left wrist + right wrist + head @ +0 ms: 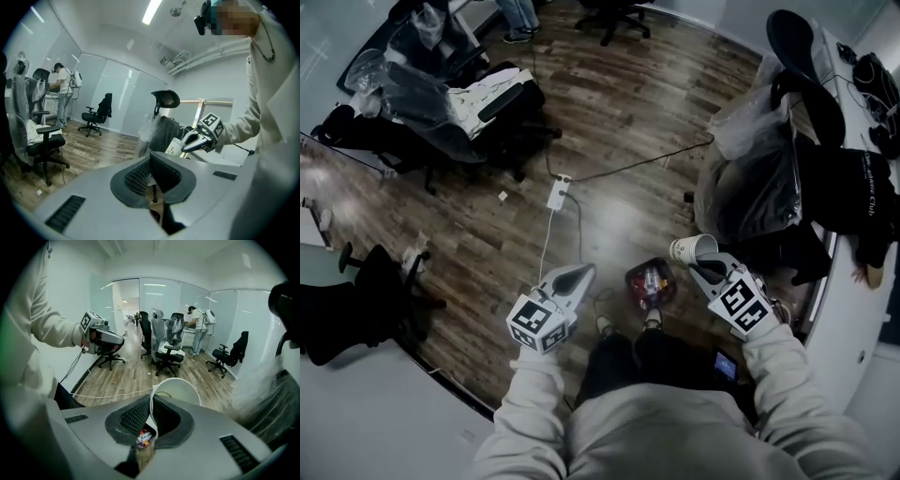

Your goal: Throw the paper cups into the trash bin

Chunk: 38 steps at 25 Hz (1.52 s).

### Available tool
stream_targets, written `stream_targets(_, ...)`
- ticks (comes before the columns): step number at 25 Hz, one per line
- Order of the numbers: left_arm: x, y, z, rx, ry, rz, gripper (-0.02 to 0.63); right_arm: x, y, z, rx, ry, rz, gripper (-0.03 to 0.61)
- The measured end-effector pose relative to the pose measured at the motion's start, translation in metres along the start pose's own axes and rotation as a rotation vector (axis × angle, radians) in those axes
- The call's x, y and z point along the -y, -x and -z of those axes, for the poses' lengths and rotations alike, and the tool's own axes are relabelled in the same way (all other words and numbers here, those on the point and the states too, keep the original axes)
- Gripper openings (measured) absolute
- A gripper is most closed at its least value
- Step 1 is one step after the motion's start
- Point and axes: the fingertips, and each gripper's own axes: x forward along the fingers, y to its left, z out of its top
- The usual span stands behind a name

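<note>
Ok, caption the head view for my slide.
Right hand-held gripper pinches a paper cup by its rim, near the trash bin below.

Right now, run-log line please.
left gripper: shut, empty | right gripper: shut on paper cup rim | trash bin: on floor, cup not in

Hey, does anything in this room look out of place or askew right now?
A white power strip lies loose in the middle of the wood floor, where someone might trip on it. The paper cup is tipped sideways, pinched by its wall in the right claw. Nothing looks spilled.

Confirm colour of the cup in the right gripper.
White cup, small printed motif on its side; best in the left gripper view.
</note>
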Motion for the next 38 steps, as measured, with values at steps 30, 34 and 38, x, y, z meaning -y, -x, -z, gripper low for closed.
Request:
stream_targets(30,-0.095,-0.168,0.414,-0.224,0.085,0.069,-0.012,-0.08,-0.314,0.289,-0.163,0.053,-0.273,0.04)
stream_targets(34,-0.095,-0.18,0.479,-0.295,0.122,0.102,-0.011,-0.096,-0.344,0.324,-0.183,-0.011,-0.316,0.04)
stream_targets(38,-0.1,-0.187,0.521,-0.333,0.131,0.13,-0.011,-0.111,-0.389,0.363,-0.249,0.023,-0.359,0.039)
